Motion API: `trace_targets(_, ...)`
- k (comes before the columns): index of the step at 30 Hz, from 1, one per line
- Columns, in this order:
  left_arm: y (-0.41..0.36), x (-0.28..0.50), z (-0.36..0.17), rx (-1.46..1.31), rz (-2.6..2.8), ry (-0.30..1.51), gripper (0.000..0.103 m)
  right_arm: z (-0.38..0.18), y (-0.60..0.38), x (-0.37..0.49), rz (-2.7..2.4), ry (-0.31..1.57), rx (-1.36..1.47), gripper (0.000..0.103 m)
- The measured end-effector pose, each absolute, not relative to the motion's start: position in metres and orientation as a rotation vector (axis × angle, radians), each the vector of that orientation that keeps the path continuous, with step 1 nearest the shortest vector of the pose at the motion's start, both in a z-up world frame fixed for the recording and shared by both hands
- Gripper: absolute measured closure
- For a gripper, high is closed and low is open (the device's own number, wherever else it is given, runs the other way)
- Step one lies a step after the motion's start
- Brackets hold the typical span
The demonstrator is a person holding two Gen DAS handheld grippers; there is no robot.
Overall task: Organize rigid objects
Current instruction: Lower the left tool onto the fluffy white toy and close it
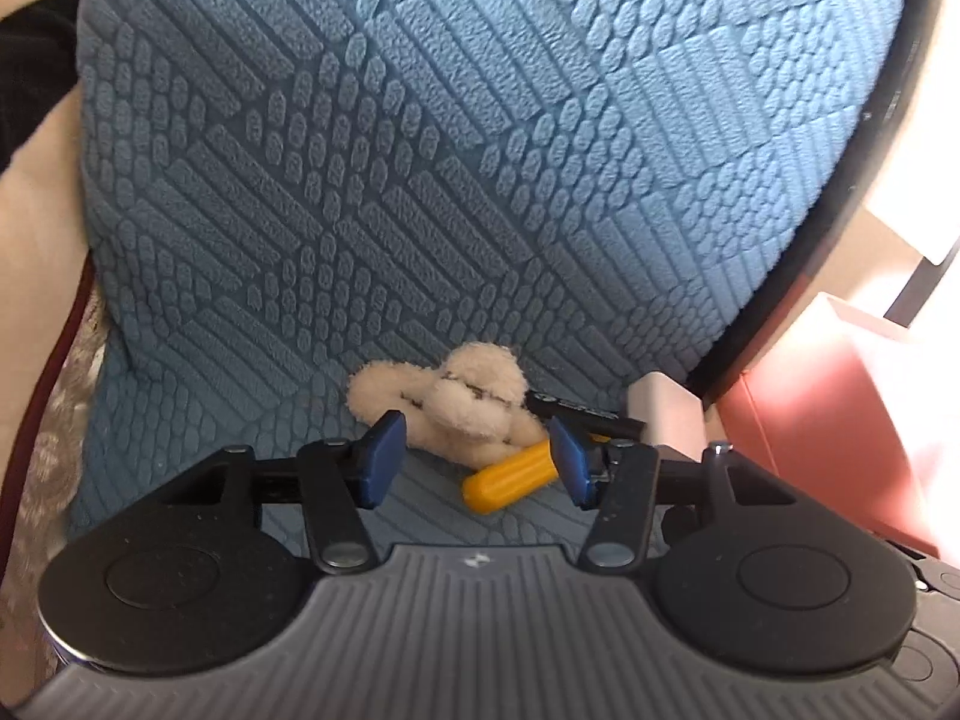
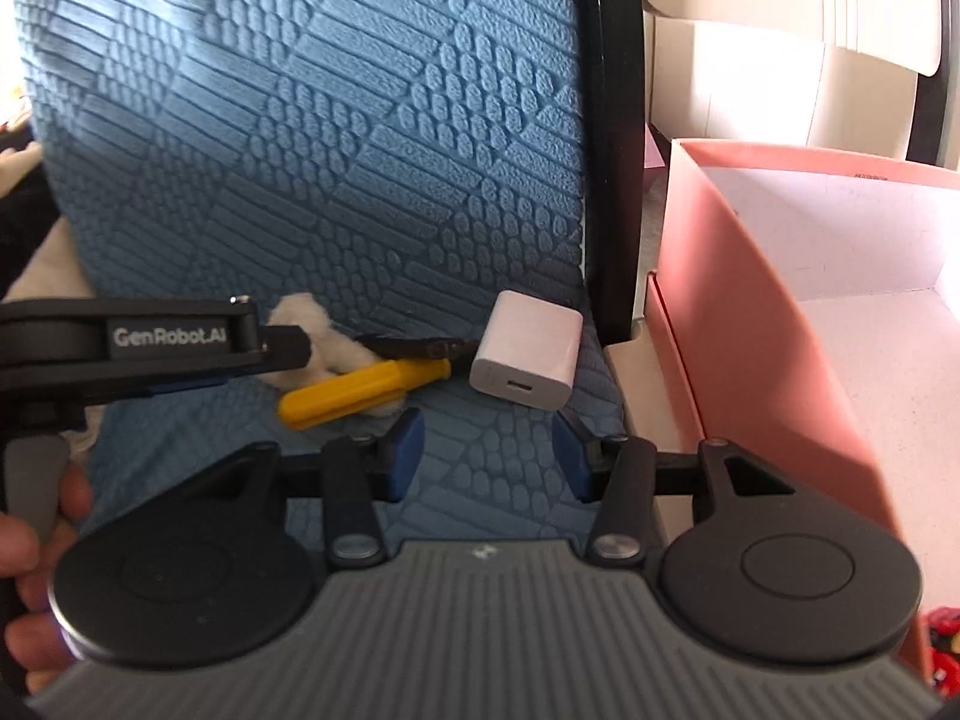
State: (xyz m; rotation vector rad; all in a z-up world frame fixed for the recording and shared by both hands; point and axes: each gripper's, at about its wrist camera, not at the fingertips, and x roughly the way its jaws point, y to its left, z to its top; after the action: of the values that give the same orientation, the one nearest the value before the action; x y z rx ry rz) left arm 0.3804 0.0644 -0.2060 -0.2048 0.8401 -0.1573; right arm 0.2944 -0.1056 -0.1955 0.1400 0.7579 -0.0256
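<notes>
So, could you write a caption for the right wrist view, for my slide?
Right gripper open just before a white charger on a blue textured cushion, pink box alongside.

yellow screwdriver point(image 2: 360, 391), white charger point(image 2: 525, 357), plush toy point(image 1: 462, 402) clustered

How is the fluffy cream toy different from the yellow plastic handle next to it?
The fluffy cream plush toy is soft, fuzzy and lumpy, while the yellow plastic screwdriver handle is smooth, hard and ridged. The toy is pale cream; the handle is bright yellow. The toy is rounded with floppy parts; the handle is a straight stick lying at a slant. Both lie touching on the blue textured seat cushion.
</notes>
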Motion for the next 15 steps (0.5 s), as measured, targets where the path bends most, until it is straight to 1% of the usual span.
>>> trace_targets(3,0.064,0.389,-0.210,-0.203,-0.157,0.850,0.046,-0.203,-0.105,0.306,-0.042,0.796,0.124,0.053)
trace_targets(11,0.064,0.410,-0.222,-0.174,-0.152,0.874,0.051,-0.216,-0.112,0.324,-0.152,0.778,0.149,0.053)
trace_targets(15,0.063,0.416,-0.225,-0.177,-0.165,0.884,0.055,-0.224,-0.116,0.333,-0.160,0.808,0.163,0.053)
